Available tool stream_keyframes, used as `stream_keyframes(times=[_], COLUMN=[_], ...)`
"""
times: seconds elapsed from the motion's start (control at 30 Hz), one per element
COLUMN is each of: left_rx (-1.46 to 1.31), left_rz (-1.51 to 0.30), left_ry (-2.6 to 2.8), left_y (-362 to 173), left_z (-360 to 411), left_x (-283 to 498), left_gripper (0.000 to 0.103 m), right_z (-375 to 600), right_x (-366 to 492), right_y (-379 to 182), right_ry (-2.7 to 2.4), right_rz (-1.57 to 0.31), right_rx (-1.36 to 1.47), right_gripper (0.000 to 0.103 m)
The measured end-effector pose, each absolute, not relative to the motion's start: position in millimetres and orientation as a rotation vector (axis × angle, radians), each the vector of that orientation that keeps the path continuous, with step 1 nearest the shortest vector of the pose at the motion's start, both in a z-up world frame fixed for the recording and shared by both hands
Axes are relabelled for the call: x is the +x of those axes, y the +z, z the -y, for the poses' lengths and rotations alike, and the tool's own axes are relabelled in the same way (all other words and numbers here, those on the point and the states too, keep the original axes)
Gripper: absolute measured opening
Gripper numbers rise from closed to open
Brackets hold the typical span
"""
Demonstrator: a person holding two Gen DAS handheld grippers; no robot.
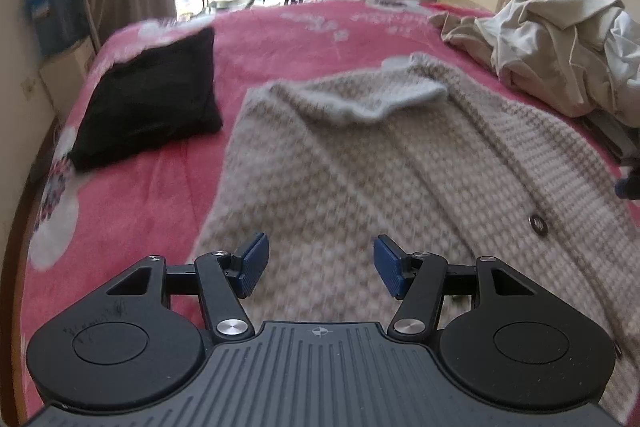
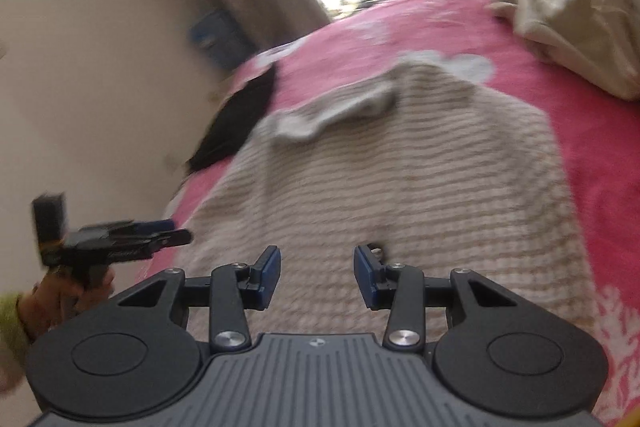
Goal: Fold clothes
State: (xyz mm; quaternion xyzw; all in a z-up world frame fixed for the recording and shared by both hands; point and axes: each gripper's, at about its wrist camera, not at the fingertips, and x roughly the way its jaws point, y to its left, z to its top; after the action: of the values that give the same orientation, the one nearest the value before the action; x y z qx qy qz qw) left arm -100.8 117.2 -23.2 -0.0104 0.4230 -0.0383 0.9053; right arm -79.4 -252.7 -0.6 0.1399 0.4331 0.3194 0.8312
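Both the left gripper [image 1: 320,267] and the right gripper [image 2: 316,277] hover wide open, empty, above a beige knit cardigan [image 1: 380,163] spread on a pink bedspread [image 1: 140,195].

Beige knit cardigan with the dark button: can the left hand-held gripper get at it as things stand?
Probably yes. The left hand-held gripper is open and empty, directly over the beige knit cardigan spread on the pink bedspread. Nothing lies between its pads and the knit; the black folded garment sits off to the side.
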Motion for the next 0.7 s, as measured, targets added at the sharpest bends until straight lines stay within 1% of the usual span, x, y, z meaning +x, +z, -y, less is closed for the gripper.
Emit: stream_keyframes(times=[0.2,0.4,0.6,0.7], left_rx=[-0.056,-0.289,-0.419,-0.450], left_rz=[-1.009,-1.134,-1.193,-1.197], left_ry=[-0.145,-0.212,-0.292,-0.312], left_y=[-25.8,-44.2,-65.8,-70.8], left_z=[-127.3,-141.0,-135.3,-132.1], left_x=[-156.0,-214.8,-234.7,-234.3], left_gripper=[0.058,0.058,0.059,0.063], right_z=[249.9,273.7,288.9,296.3], right_x=[-91.4,-96.5,-105.7,-105.8], right_y=[-2.5,-20.8,-29.0,-34.4], right_ry=[0.710,0.650,0.602,0.570], right_rz=[-0.927,-1.021,-1.056,-1.068], right_rx=[0.197,0.268,0.274,0.291], right_gripper=[0.044,0.045,0.047,0.049])
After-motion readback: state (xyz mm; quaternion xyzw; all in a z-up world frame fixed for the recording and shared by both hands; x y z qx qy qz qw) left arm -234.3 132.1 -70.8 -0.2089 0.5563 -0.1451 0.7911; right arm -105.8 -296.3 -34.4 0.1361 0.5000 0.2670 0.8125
